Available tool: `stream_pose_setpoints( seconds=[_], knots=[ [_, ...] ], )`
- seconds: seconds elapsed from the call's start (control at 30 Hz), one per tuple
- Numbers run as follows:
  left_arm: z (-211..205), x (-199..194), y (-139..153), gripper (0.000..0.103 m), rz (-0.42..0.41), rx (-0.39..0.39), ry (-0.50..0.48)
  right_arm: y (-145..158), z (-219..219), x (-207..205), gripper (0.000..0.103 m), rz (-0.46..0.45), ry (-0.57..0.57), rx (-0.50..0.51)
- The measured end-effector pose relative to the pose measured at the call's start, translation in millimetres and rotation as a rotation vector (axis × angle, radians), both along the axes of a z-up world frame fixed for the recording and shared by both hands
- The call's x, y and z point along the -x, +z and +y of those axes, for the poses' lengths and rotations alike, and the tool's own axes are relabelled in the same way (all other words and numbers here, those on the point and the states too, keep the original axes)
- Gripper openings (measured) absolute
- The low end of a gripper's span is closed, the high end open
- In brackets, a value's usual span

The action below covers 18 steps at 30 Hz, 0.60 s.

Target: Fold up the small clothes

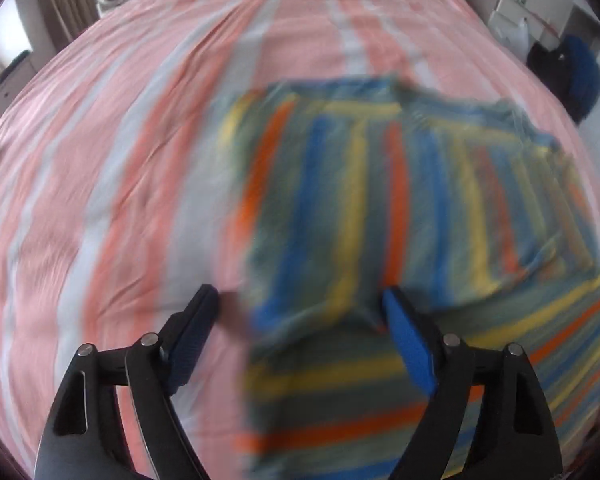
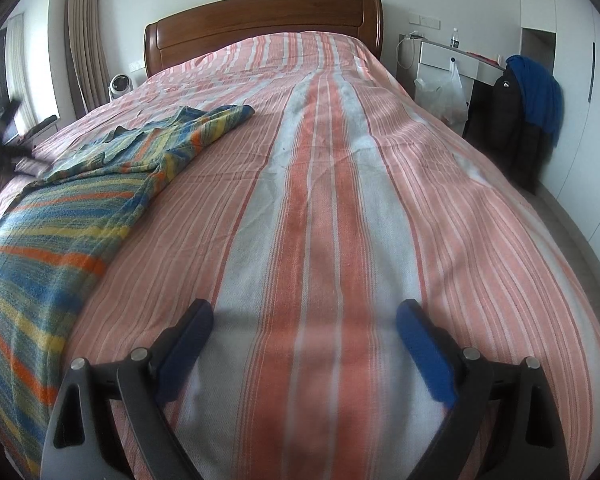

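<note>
A small striped garment [image 1: 380, 216], blue, yellow, orange and grey-green, lies on the pink striped bed [image 1: 120, 160], with one part folded over the rest. The left wrist view is motion-blurred. My left gripper [image 1: 300, 304] is open, just above the garment's near left edge, holding nothing. In the right wrist view the garment [image 2: 72, 208] lies at the left. My right gripper [image 2: 304, 316] is open and empty over bare bedspread [image 2: 320, 200], to the right of the garment.
A wooden headboard [image 2: 260, 20] stands at the far end. A small white fan [image 2: 119, 85] is at the left. A white bedside table with a plastic bag [image 2: 444, 92] and a chair with dark and blue clothes [image 2: 528, 96] stand at the right.
</note>
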<state>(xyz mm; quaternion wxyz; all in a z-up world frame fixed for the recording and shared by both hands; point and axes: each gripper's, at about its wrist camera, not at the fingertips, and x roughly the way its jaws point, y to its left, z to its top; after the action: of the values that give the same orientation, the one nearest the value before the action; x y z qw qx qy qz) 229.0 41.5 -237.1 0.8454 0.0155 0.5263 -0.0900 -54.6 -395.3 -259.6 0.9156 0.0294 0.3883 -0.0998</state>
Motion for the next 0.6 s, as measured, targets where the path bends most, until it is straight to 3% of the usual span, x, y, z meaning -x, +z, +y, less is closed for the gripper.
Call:
stream_pose_setpoints(
  seconds=[0.17,0.33,0.53,0.6],
  knots=[
    [48,47,30,0.088,-0.044,0.046,0.063,0,0,0,0.092,0.000,0.000,-0.001],
    [77,105,44,0.097,-0.129,0.039,0.110,0,0,0,0.092,0.000,0.000,0.000],
    [100,129,-6,0.098,-0.124,0.062,0.246,0,0,0,0.092,-0.001,0.000,-0.002],
    [105,136,-14,0.099,-0.171,0.070,0.254,0,0,1,0.092,-0.002,0.001,-0.002]
  ],
)
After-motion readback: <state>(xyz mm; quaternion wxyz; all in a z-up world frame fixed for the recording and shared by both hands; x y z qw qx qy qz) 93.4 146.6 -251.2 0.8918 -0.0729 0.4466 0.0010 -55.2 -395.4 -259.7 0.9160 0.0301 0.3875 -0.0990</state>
